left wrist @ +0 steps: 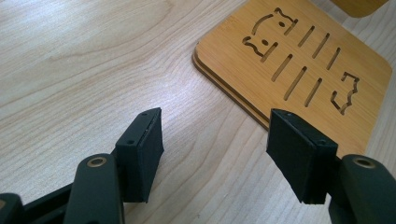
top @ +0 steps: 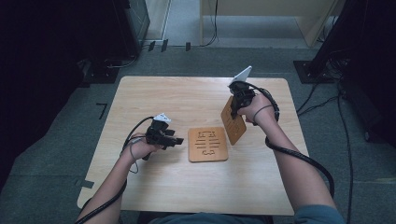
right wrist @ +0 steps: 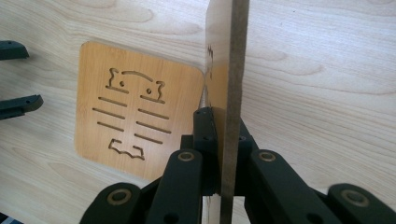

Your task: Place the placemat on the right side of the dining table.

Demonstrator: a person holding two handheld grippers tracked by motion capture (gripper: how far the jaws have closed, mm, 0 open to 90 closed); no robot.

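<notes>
Now right tool (top: 233, 112) clamps wooden coaster (top: 233, 122) upright.

high view: above, facing down-forward | gripper views: close, low over table (top: 187, 93) | shared: flat coaster (left wrist: 299, 65)

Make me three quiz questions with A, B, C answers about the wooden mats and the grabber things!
1. Where is the flat wooden mat?
A. on the table between the two grippers
B. on the floor
C. on top of a box

2. How many wooden mats are there?
A. one
B. two
C. four

3. What is the right gripper doing?
A. hanging open over the table
B. squeezing the edge of a lifted mat
C. holding a cup

Answers: 1 A, the high view shows it lying on the tabletop between them. 2 B, one lies flat and one is held up. 3 B, its jaws pinch the mat's thin edge.
</notes>
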